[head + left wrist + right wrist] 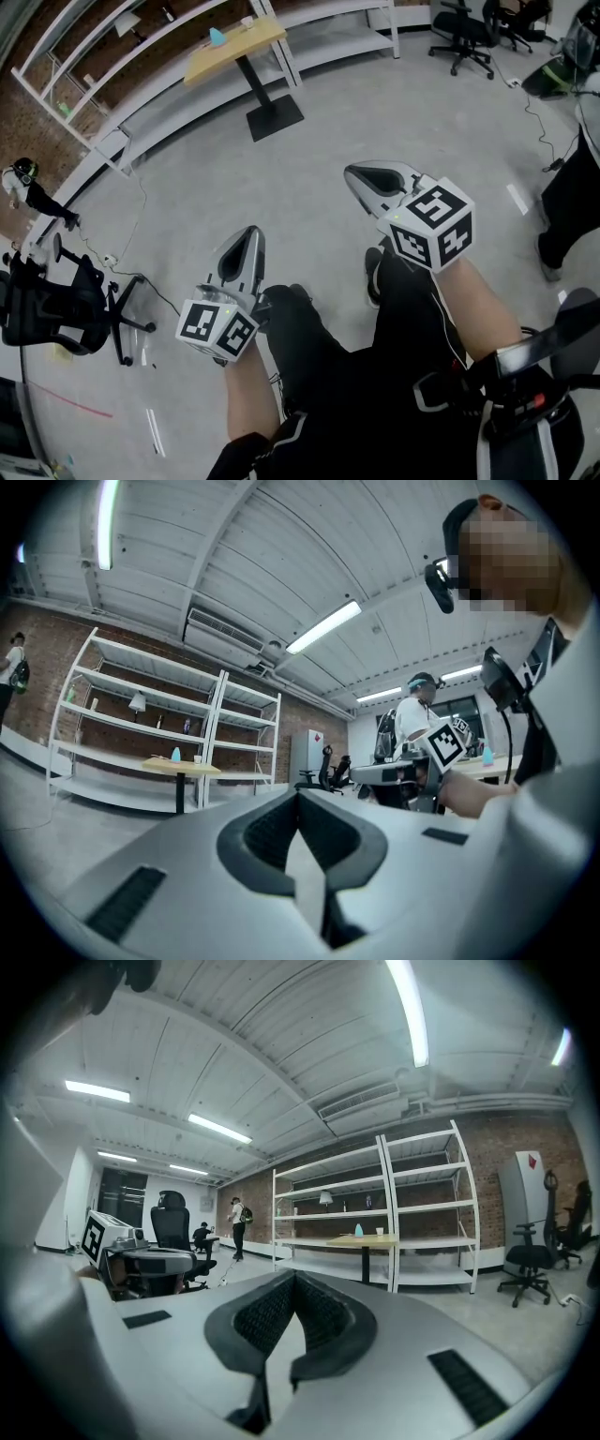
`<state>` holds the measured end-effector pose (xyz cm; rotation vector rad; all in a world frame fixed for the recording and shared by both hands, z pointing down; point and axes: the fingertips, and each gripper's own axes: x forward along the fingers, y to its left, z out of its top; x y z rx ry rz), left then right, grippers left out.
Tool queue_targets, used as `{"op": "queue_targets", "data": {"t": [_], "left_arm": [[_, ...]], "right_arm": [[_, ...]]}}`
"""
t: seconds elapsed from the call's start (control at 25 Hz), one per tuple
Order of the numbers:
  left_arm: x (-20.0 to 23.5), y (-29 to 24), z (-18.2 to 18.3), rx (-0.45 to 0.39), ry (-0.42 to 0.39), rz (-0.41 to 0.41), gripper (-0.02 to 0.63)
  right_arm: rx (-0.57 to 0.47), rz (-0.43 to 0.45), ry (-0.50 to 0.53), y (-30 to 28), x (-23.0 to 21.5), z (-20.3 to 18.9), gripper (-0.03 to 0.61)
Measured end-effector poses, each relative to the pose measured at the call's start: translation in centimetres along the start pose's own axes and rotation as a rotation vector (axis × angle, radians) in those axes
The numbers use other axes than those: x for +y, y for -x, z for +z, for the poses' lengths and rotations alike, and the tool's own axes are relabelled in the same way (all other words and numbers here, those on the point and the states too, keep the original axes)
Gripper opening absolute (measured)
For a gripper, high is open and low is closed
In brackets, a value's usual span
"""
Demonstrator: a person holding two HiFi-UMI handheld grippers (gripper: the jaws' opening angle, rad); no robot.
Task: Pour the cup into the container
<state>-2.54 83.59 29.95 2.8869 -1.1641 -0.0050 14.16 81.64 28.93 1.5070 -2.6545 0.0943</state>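
Observation:
A small wooden table [234, 45] stands far off across the floor, with a blue container [217, 37] and a white cup [247, 21] on it. Both grippers are held level above the floor, well short of the table. My left gripper [251, 234] is shut with nothing in it. My right gripper [352, 174] is also shut and empty. The left gripper view shows the table [178, 767], the blue container [175, 755] and the cup [197, 758] beyond the closed jaws. In the right gripper view they appear as table [366, 1239], container [358, 1230] and cup [379, 1231].
White metal shelving [141, 66] runs along the brick wall behind the table. A black office chair [56, 305] stands at the left and another [461, 33] at the top right. A cable [141, 202] lies on the floor. A person [238, 1225] stands far off by the shelves.

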Motion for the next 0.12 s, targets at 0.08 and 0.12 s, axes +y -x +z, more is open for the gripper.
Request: {"op": "queue_targets", "data": {"t": [0.08, 0.12], "left_arm": [[0.37, 0.00, 0.10, 0.000, 0.011, 0.012, 0.002], [0.55, -0.01, 0.13, 0.001, 0.015, 0.016, 0.002]], "right_arm": [[0.002, 0.003, 0.002, -0.27, 0.02, 0.13, 0.002], [0.004, 0.004, 0.004, -0.40, 0.03, 0.18, 0.002]]}}
